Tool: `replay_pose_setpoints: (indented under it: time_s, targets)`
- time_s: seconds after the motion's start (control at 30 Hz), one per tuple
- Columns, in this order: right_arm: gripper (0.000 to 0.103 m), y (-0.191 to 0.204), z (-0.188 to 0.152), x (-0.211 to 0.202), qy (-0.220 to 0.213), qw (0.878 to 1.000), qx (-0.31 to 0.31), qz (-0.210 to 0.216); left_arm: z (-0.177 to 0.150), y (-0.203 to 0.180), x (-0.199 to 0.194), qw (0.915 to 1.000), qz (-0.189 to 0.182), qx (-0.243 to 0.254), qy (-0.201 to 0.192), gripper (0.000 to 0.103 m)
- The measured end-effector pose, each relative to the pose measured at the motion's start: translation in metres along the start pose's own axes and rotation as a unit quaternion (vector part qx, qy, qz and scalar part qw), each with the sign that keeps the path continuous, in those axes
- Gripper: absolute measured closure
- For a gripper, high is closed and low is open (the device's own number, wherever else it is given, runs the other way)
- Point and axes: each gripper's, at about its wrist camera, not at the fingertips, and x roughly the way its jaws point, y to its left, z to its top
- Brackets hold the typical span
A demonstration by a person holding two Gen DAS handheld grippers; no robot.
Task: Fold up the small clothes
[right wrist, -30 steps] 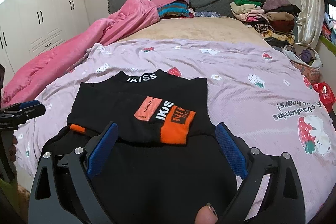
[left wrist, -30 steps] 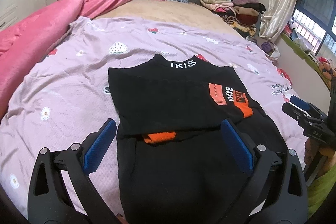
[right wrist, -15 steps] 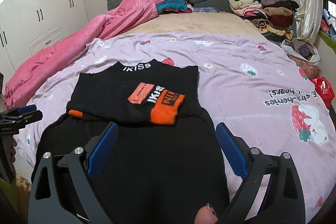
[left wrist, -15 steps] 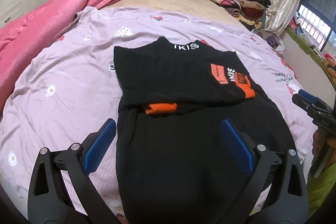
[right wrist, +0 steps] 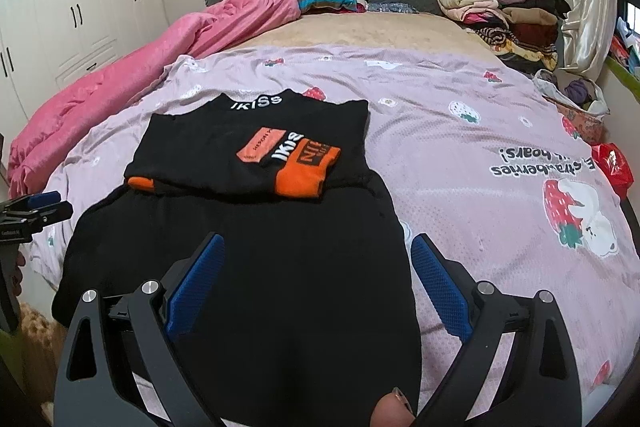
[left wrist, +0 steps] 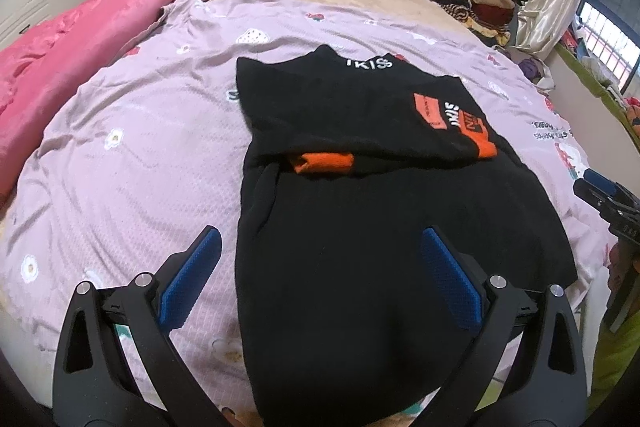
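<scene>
Partly folded: black IKISS sweater (left wrist: 372, 211) flat on the lilac strawberry bedsheet (left wrist: 132, 155), both sleeves tucked across the chest, lower body unfolded toward the near bed edge; left claw (left wrist: 320, 281) and right claw (right wrist: 318, 281) spread, holding nothing, hem fold left.

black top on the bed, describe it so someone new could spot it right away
Start at the lilac strawberry-print sheet covering the near end of the bed. The black top lies flat on it, near the front edge, sleeves folded in. It alone carries orange patches and white IKISS lettering at the collar.
</scene>
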Motion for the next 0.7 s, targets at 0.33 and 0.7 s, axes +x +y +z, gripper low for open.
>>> replay_pose_setpoints:
  time_s: [0.33,0.7]
  targets:
    - [0.010,-0.001,-0.013,-0.001,0.013,1.000,-0.004,0.007,-0.018,0.009,-0.004,0.9998,0.016,-0.006,0.013,0.010]
    - [0.010,-0.005,-0.035,0.005,0.045,0.999,-0.012,0.013,-0.052,0.031,-0.006,0.9979,0.013,-0.034,0.053,0.010]
